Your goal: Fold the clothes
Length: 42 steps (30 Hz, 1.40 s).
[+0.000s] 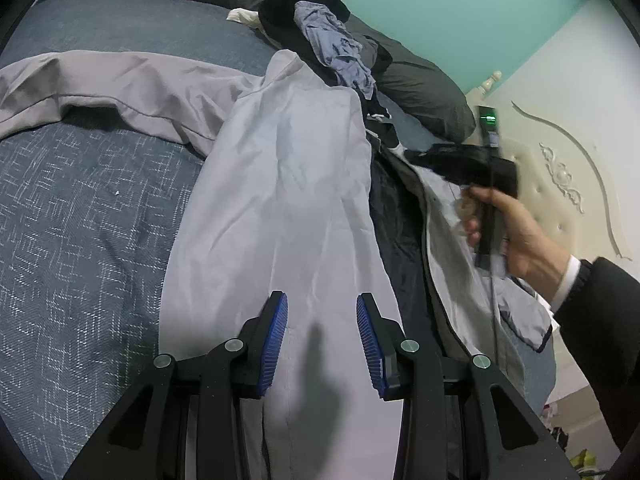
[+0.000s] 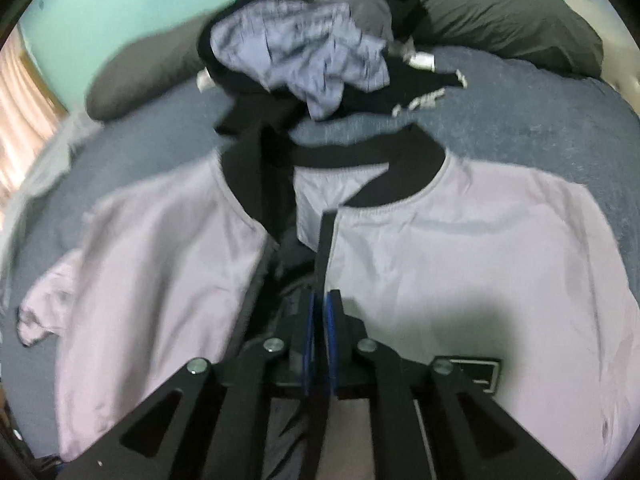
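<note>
We see bare blanket (image 1: 80,216) left of the jacket (image 1: 280,200); a clothes pile (image 1: 332,44) blocks the far end.

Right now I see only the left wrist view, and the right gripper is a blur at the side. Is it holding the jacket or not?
Observer: Yes. In the right wrist view the right gripper is shut and appears to pinch the black front edge of the jacket.
Operator: Is the jacket lying open or closed?
Observer: Open. Its two pale front panels lie apart, and the black collar points toward the pile of clothes.
Operator: Is there anything on the panel near that gripper?
Observer: Yes, a black rectangular patch sits on the panel just to the right of the gripper.
</note>
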Each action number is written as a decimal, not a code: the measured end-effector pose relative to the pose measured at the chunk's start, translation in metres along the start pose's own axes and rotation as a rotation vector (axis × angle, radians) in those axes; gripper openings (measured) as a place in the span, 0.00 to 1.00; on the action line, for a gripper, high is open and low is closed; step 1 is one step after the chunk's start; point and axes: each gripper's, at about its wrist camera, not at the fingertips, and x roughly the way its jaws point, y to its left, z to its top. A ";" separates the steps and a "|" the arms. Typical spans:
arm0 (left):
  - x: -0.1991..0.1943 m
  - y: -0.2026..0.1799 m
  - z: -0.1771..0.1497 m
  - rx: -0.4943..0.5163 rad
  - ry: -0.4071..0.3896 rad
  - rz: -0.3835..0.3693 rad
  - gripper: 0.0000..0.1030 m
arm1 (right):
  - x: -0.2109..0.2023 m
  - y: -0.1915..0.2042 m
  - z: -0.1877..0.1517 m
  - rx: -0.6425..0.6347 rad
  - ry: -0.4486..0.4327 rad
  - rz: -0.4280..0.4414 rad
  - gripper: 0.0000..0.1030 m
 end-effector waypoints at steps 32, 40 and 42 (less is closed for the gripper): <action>0.019 -0.112 -0.052 0.071 0.219 -0.134 0.50 | -0.221 -0.141 -0.239 0.248 0.095 -0.010 0.30; 0.053 -0.162 -0.081 0.104 0.358 -0.177 0.49 | -0.247 -0.143 -0.266 0.290 0.070 0.035 0.30; 0.061 -0.169 -0.090 0.113 0.382 -0.170 0.49 | -0.252 -0.145 -0.271 0.293 0.062 0.045 0.30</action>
